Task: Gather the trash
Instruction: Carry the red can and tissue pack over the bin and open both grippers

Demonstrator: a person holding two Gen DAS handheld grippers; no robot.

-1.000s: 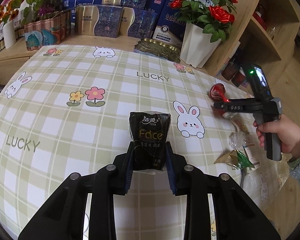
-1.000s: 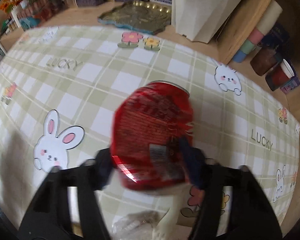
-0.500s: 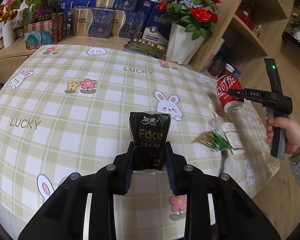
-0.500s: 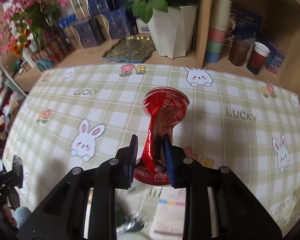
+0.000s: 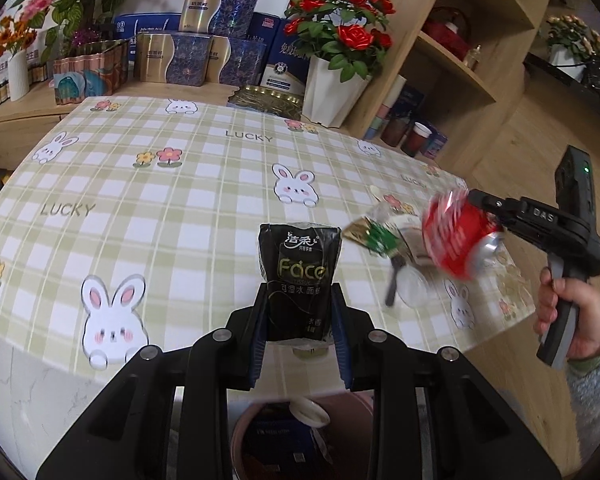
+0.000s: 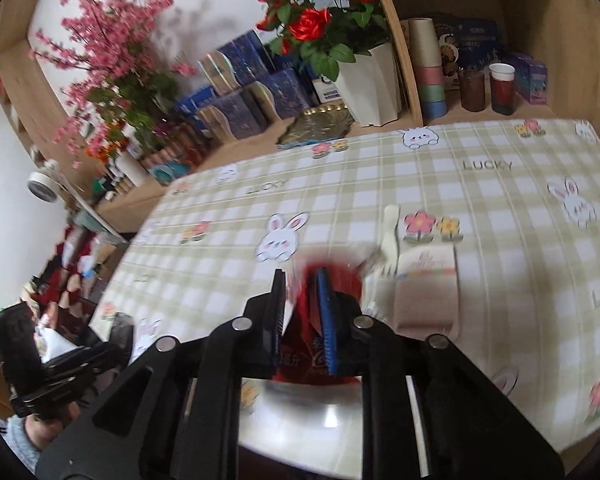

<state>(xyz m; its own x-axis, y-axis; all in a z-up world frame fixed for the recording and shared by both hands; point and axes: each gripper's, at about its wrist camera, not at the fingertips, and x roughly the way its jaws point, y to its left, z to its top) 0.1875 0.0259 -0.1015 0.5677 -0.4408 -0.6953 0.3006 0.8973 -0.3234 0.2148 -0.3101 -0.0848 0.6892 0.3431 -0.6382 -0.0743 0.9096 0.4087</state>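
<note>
1. I am holding the black tissue pack (image 5: 298, 276) clamped upright between the jaws of the left gripper (image 5: 300, 320), and it is now hanging past the table's near edge, right above the brown bin (image 5: 352, 432) that has come into view below; half a second ago only tablecloth lay under it.

2. I am carrying the crushed red can (image 5: 456, 240) in the right gripper (image 6: 300, 316), whose jaws are squeezed nearly together on the flattened middle of the can. A second ago the can was at the table surface; now it is up in the air, blurred with motion, over the right part of the table and moving toward me.

3. I am reading this as the carry stage ending for the left hand: the pack looks ready to be dropped, and the bin already holds a blue box and a white lid. The can is trailing, not yet over the bin.

4. I am leaving litter on the checked tablecloth (image 5: 180, 208): a green and gold wrapper (image 5: 374, 236), a black plastic fork (image 5: 394, 284), a clear crumpled film and a paper slip (image 6: 426, 276), plus a white spoon (image 6: 392, 228). These lie close together near the table's right side, so more trips are needed.

5. I am watching the two grippers converging on one bin mouth; I judge they could crowd each other there.
</note>
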